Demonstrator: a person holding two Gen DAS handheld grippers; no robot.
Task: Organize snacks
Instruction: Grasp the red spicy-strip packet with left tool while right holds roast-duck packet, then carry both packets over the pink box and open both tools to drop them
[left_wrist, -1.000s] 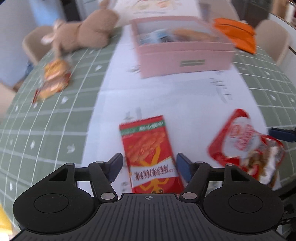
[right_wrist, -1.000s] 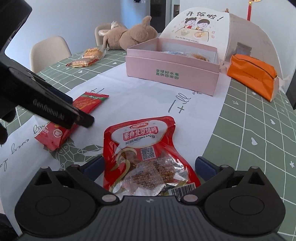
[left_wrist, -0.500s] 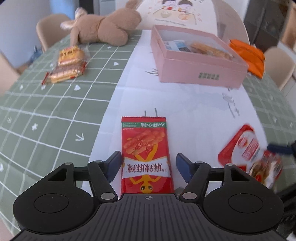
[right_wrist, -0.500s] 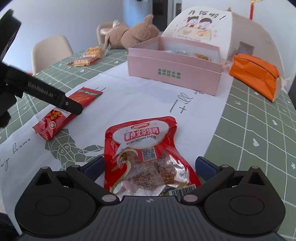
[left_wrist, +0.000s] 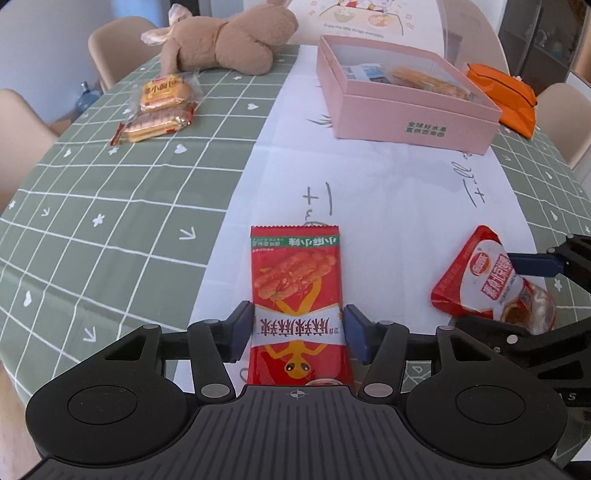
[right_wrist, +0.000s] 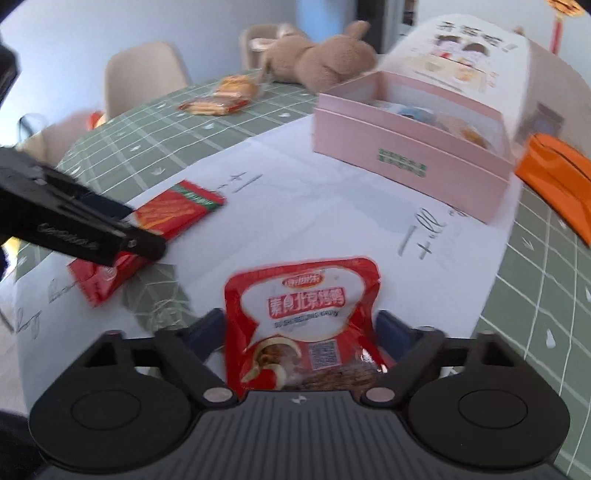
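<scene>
My left gripper (left_wrist: 297, 334) is shut on a long red snack packet (left_wrist: 295, 291), its pads pressing both edges; the packet's far end rests on the white runner. My right gripper (right_wrist: 301, 338) is shut on a red and white pouch (right_wrist: 303, 317), squeezed between the pads and raised off the table. That pouch also shows in the left wrist view (left_wrist: 495, 280), and the red packet in the right wrist view (right_wrist: 162, 218). The open pink box (left_wrist: 402, 96) with several snacks inside stands farther down the runner.
Two clear-wrapped biscuit packs (left_wrist: 159, 110) lie on the green checked tablecloth at the left. A brown plush rabbit (left_wrist: 229, 48) lies behind them. An orange pouch (left_wrist: 506, 99) sits right of the box. Beige chairs ring the table.
Both grippers have closed: the left onto the red packet, the right onto the pouch, which has narrowed between the pads and lifted. The right view has swung and moved closer to the box.
</scene>
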